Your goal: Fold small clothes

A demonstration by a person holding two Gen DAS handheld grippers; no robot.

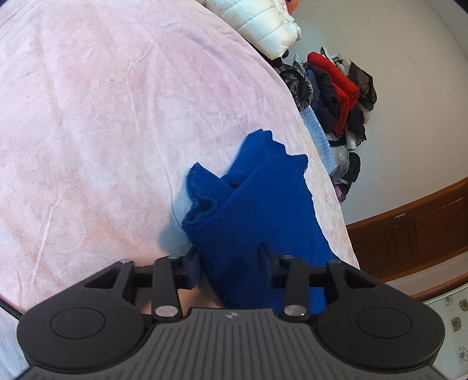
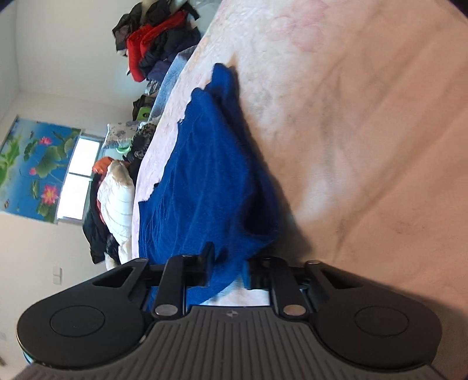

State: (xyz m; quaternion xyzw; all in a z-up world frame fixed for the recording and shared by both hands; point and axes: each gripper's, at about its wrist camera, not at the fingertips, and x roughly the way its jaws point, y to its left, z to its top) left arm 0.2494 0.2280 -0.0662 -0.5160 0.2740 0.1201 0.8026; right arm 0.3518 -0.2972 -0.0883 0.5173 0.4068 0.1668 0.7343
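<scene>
A small royal-blue knit garment (image 1: 251, 210) lies partly folded on a pink bedspread (image 1: 102, 131), near the bed's edge. My left gripper (image 1: 231, 263) has its two fingers on either side of the cloth's near end, closed on a thick bunch of it. In the right wrist view the same blue garment (image 2: 204, 175) stretches away along the bed (image 2: 365, 117). My right gripper (image 2: 229, 270) is closed on the garment's near edge, the cloth passing between its fingers.
A pile of clothes with a red item (image 1: 336, 87) and a white puffer jacket (image 1: 263, 26) lies beyond the bed's edge. A wooden cabinet (image 1: 415, 233) stands by the wall. The right wrist view shows a window (image 2: 79, 175) and a flower poster (image 2: 32, 163).
</scene>
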